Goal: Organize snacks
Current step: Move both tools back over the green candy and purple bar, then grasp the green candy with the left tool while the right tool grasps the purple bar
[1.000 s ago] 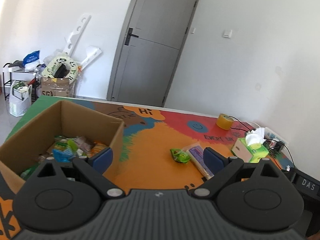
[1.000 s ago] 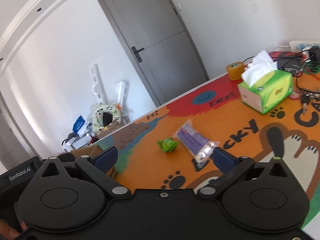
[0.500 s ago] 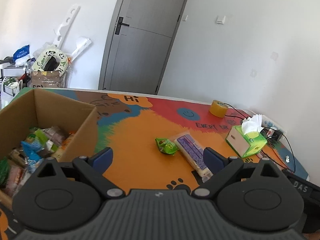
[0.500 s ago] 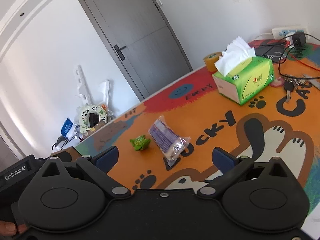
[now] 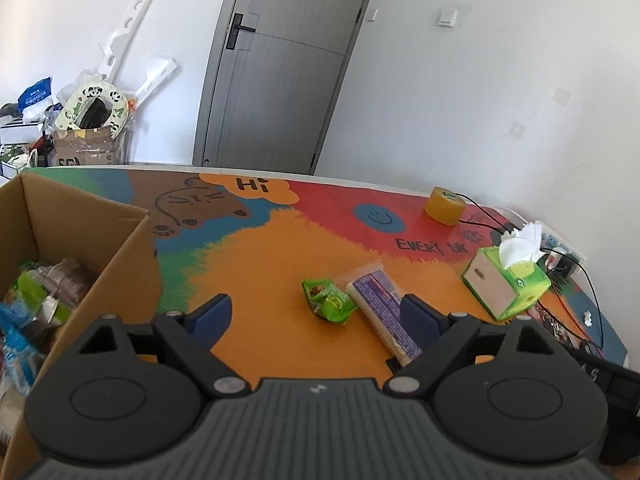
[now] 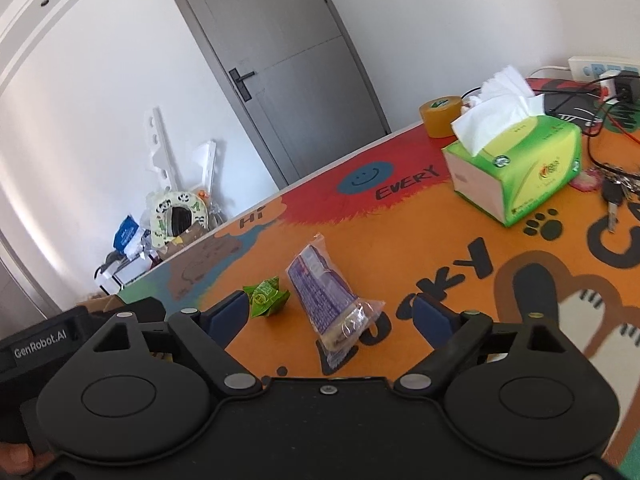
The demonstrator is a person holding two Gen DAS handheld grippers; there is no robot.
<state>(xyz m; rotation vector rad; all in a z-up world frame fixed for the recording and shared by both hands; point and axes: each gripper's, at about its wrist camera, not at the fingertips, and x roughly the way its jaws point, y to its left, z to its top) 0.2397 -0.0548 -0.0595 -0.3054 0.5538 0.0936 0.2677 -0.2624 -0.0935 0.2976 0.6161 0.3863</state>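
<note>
Fingers of both the left gripper [image 5: 316, 312] and the right gripper [image 6: 328, 314] stand apart, closing, nothing between them. Near the desk's [image 5: 260, 264] middle lie a green snack packet [image 5: 328, 300] and a purple, perhaps biscuit, pack [image 6: 324, 300], probably awaiting the cardboard box [image 5: 120, 256].
</note>
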